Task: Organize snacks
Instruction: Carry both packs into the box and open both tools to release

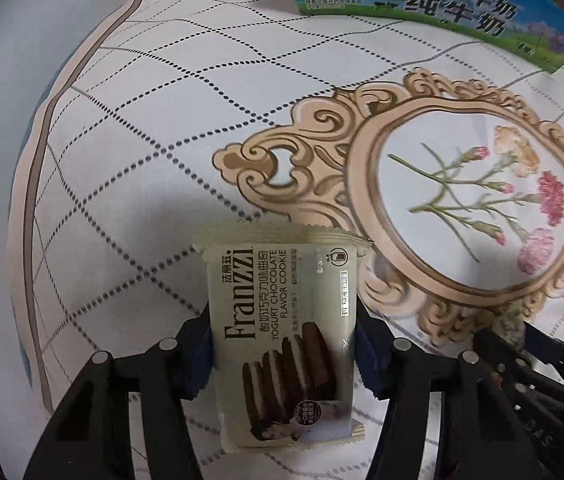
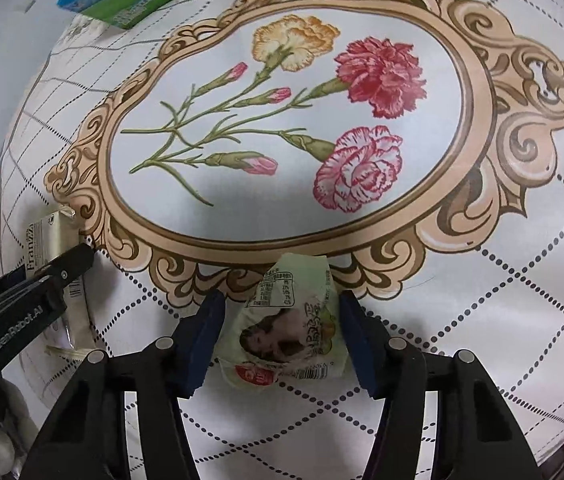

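Left gripper (image 1: 283,344), black with dark blue pads, points straight down at the surface. Its two fingers stand at 9 and 3 o'clock of the beige Franzzi yogurt chocolate cookie packet (image 1: 282,332), and both pads press the packet's long edges. Right gripper (image 2: 282,336), of the same black build with blue pads, points steeply down. Its fingers flank the crumpled pale green snack pouch (image 2: 289,320) at 9 and 3 o'clock, with both pads at the pouch's sides. In the right wrist view the left gripper shows at 9 o'clock, well apart from the right.
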A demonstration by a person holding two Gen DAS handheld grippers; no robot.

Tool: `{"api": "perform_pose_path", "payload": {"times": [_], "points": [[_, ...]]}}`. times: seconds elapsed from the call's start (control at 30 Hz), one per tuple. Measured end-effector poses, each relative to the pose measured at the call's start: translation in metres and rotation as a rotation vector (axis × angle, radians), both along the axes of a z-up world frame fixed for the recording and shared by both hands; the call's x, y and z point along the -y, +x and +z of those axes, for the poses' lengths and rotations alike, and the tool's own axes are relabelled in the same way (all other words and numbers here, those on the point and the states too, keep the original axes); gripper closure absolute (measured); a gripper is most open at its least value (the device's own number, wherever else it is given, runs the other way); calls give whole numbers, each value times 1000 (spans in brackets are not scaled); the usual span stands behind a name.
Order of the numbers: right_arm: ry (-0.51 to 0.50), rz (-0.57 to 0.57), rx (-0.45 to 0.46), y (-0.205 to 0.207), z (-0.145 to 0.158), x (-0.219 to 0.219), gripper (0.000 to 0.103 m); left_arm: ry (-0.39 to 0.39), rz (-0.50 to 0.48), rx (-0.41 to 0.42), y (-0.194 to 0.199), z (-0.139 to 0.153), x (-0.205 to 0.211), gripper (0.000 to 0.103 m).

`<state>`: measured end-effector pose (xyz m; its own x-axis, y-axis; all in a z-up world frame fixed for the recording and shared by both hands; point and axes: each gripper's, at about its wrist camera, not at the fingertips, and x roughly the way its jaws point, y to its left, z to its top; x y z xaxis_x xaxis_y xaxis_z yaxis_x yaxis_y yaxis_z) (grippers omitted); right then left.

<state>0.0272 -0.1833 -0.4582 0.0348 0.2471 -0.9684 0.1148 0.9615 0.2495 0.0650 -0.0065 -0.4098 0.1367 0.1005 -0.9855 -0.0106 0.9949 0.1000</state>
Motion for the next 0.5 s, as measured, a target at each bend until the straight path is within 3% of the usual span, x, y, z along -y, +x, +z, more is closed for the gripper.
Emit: {"api": "perform_pose_path", "payload": {"times": [0.13,0.27,0.5], "points": [[46,12,16,-2,18,-6,43,-67,21,28,-13,30,2,48],[78,27,93,18,64,6,43,-162,37,94,2,78,3,48],[102,40,281,101,165,29,43,-246,-40,268,98,176,10,47]]}}
